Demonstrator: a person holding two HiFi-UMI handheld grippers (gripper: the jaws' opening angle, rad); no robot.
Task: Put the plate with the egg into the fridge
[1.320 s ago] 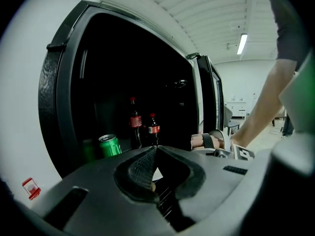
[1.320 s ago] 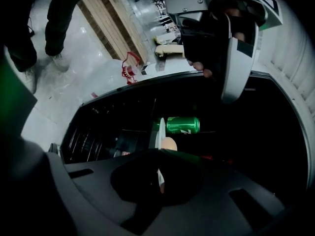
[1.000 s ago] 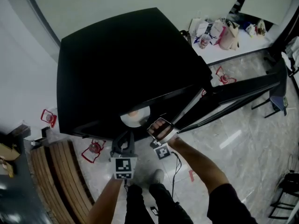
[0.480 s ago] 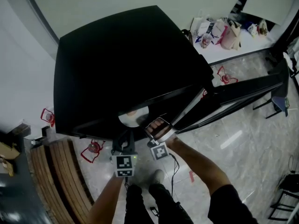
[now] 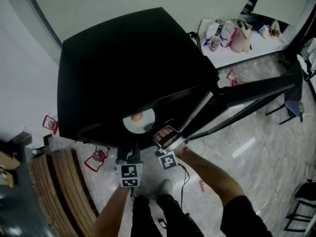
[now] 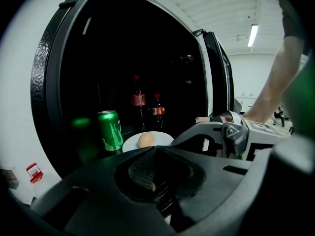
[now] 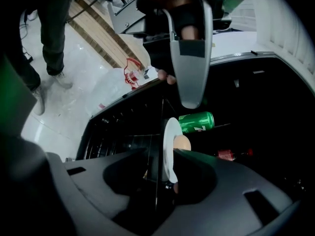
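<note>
We see the tall black fridge (image 5: 123, 68) with its black door (image 5: 256, 90) swung wide. The round white plate (image 5: 136, 128) lies just inside the front, near a green drinks can (image 6: 110, 130). Our right gripper (image 7: 165, 173) straddles the plate's rim. Its jaws have just been opening, and the pads stand clear of the plate. Our left gripper (image 6: 155, 154) waits behind the plate, jaws together and empty. The tan egg (image 6: 145, 140) sits on the plate. We judge that only backing out and shutting the door remain.

Dim all over. Pitch dark inside the fridge (image 6: 147, 58). Lit from a long ceiling lamp (image 6: 253, 35), top right in the left gripper view. Shiny glare on the floor (image 5: 247, 147). Round black corners; blurry up close.
</note>
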